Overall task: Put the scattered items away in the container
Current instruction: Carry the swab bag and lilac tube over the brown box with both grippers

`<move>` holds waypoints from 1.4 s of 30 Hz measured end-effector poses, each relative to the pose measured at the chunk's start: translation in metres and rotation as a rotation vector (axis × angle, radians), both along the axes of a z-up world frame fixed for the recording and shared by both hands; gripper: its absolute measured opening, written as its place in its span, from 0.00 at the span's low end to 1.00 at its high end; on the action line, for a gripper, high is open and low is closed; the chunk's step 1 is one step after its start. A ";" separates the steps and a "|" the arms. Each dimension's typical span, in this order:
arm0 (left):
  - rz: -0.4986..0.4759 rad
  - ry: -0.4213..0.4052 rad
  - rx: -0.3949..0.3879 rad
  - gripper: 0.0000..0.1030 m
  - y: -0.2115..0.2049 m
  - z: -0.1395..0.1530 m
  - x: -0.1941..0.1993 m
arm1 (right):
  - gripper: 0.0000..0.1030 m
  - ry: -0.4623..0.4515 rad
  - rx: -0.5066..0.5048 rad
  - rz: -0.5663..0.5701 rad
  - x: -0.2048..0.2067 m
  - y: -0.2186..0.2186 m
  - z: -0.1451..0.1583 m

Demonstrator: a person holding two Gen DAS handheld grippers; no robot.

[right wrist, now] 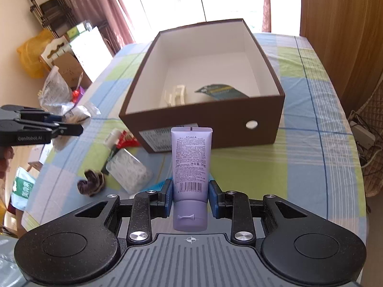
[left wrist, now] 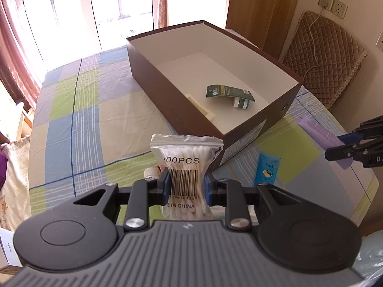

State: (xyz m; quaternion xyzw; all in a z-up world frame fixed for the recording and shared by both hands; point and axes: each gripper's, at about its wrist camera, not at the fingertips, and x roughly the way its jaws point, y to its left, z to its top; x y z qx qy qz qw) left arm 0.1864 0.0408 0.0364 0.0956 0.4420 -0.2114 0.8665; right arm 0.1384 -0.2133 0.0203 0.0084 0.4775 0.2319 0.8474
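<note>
A table under a checked cloth (right wrist: 299, 162) stands by bright windows; a brown box (right wrist: 215, 119) sits open at its middle.

Nearest, the left gripper (left wrist: 186, 186) pinches a bag of cotton swabs (left wrist: 185, 165) at its waist, held clear of the cloth just short of the box's near corner. The right gripper (right wrist: 190, 193) is closed on a purple tube (right wrist: 190, 157), cap toward the camera, held in front of the box's short wall.

Risks, as judged: the swab bag is soft and slick, gripped only at its narrow middle, so it could slide out or catch its top flap on the box rim. The tube is smooth and tapering; a loose squeeze may let it slip. Both loads head for one opening, so the two tools could collide over it.

On the cloth beside the box lie a blue sachet (left wrist: 267, 167), a clear tub of white sticks (right wrist: 129, 169), a dark hair tie (right wrist: 92, 181), a red wrapper (right wrist: 126, 140) and a small white bottle (right wrist: 111, 138). None blocks either path.

Inside the box rest a green packet (left wrist: 229, 92) and a cream hair clip (right wrist: 176, 94); most of the floor is bare.
</note>
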 end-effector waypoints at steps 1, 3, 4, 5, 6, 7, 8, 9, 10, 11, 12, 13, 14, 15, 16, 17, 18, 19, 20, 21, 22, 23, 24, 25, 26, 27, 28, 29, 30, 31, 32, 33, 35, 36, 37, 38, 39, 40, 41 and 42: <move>-0.004 -0.004 0.000 0.22 -0.001 0.001 0.000 | 0.32 0.000 0.008 -0.002 0.002 -0.001 0.002; -0.013 -0.009 -0.001 0.22 -0.003 0.003 0.001 | 0.32 0.003 0.028 -0.007 0.006 -0.005 0.004; -0.019 -0.012 -0.001 0.22 -0.005 0.004 0.001 | 0.32 0.004 0.038 -0.010 0.008 -0.007 0.006; -0.025 -0.015 -0.002 0.22 -0.006 0.005 0.002 | 0.32 0.006 0.049 -0.012 0.010 -0.009 0.007; -0.033 -0.017 -0.002 0.22 -0.007 0.006 0.002 | 0.32 0.006 0.059 -0.014 0.012 -0.011 0.008; -0.042 -0.020 -0.002 0.22 -0.009 0.007 0.003 | 0.32 0.004 0.067 -0.014 0.014 -0.013 0.010; -0.051 -0.023 -0.001 0.22 -0.010 0.008 0.004 | 0.32 0.002 0.075 -0.015 0.016 -0.014 0.012; -0.062 -0.027 0.003 0.22 -0.012 0.009 0.005 | 0.32 0.000 0.081 -0.015 0.019 -0.016 0.014; -0.075 -0.031 0.005 0.22 -0.014 0.010 0.007 | 0.32 -0.004 0.087 -0.015 0.022 -0.017 0.016; -0.087 -0.035 0.005 0.22 -0.016 0.012 0.009 | 0.32 -0.010 0.092 -0.015 0.025 -0.018 0.019; -0.098 -0.039 0.005 0.22 -0.018 0.014 0.011 | 0.32 -0.018 0.095 -0.011 0.028 -0.019 0.022; -0.111 -0.048 0.006 0.22 -0.021 0.016 0.013 | 0.32 -0.027 0.098 -0.007 0.031 -0.020 0.025; -0.126 -0.057 0.007 0.22 -0.024 0.019 0.015 | 0.32 -0.036 0.101 -0.002 0.035 -0.020 0.029; -0.140 -0.065 0.006 0.22 -0.026 0.022 0.018 | 0.32 -0.045 0.104 0.003 0.038 -0.020 0.033; -0.154 -0.073 0.004 0.22 -0.029 0.024 0.021 | 0.32 -0.054 0.106 0.009 0.042 -0.020 0.036; -0.167 -0.080 0.005 0.22 -0.032 0.026 0.024 | 0.32 -0.063 0.107 0.015 0.046 -0.020 0.040; -0.179 -0.087 0.008 0.22 -0.035 0.028 0.027 | 0.32 -0.072 0.107 0.021 0.050 -0.019 0.043; -0.191 -0.095 0.013 0.22 -0.038 0.030 0.031 | 0.32 -0.081 0.106 0.027 0.054 -0.018 0.046; -0.203 -0.103 0.018 0.22 -0.042 0.031 0.034 | 0.32 -0.089 0.104 0.032 0.058 -0.017 0.048; -0.213 -0.109 0.022 0.22 -0.045 0.033 0.037 | 0.32 -0.096 0.102 0.038 0.062 -0.017 0.050; -0.220 -0.113 0.024 0.22 -0.047 0.034 0.040 | 0.32 -0.103 0.101 0.043 0.065 -0.015 0.052; -0.228 -0.117 0.024 0.22 -0.050 0.035 0.043 | 0.32 -0.108 0.098 0.049 0.069 -0.014 0.053; -0.236 -0.121 0.025 0.22 -0.053 0.036 0.046 | 0.32 -0.114 0.095 0.055 0.073 -0.012 0.054; -0.243 -0.124 0.026 0.22 -0.056 0.037 0.049 | 0.32 -0.119 0.091 0.062 0.077 -0.011 0.055; -0.251 -0.125 0.027 0.22 -0.060 0.037 0.053 | 0.32 -0.122 0.088 0.069 0.081 -0.009 0.054; -0.258 -0.126 0.028 0.22 -0.064 0.037 0.056 | 0.32 -0.124 0.083 0.076 0.085 -0.008 0.054; -0.266 -0.126 0.030 0.22 -0.068 0.036 0.060 | 0.32 -0.122 0.070 0.084 0.090 -0.006 0.051; -0.274 -0.126 0.033 0.22 -0.072 0.036 0.063 | 0.32 -0.121 0.058 0.093 0.095 -0.005 0.048; -0.281 -0.124 0.034 0.22 -0.076 0.035 0.066 | 0.32 -0.119 0.045 0.101 0.100 -0.004 0.046; -0.288 -0.118 0.033 0.22 -0.079 0.034 0.070 | 0.32 -0.117 0.032 0.110 0.104 -0.003 0.043; -0.294 -0.110 0.033 0.22 -0.083 0.032 0.074 | 0.32 -0.116 0.019 0.118 0.109 -0.001 0.040; -0.299 -0.103 0.036 0.22 -0.086 0.031 0.077 | 0.32 -0.114 0.006 0.127 0.114 0.000 0.037; -0.311 -0.098 0.056 0.22 -0.095 0.027 0.083 | 0.32 -0.111 -0.020 0.144 0.123 0.003 0.032; -0.315 -0.094 0.065 0.22 -0.098 0.024 0.085 | 0.32 -0.109 -0.032 0.152 0.128 0.004 0.029; -0.319 -0.087 0.073 0.22 -0.102 0.021 0.087 | 0.32 -0.108 -0.045 0.161 0.133 0.005 0.026; -0.322 -0.079 0.080 0.22 -0.105 0.018 0.090 | 0.32 -0.106 -0.058 0.169 0.138 0.006 0.024; -0.325 -0.071 0.085 0.22 -0.108 0.015 0.092 | 0.32 -0.104 -0.071 0.178 0.142 0.008 0.021; -0.328 -0.064 0.091 0.22 -0.111 0.012 0.094 | 0.32 -0.103 -0.084 0.186 0.147 0.009 0.018; -0.331 -0.058 0.098 0.22 -0.114 0.008 0.097 | 0.32 -0.101 -0.097 0.195 0.152 0.010 0.015; -0.333 -0.050 0.102 0.22 -0.116 0.005 0.099 | 0.32 -0.099 -0.109 0.204 0.156 0.012 0.012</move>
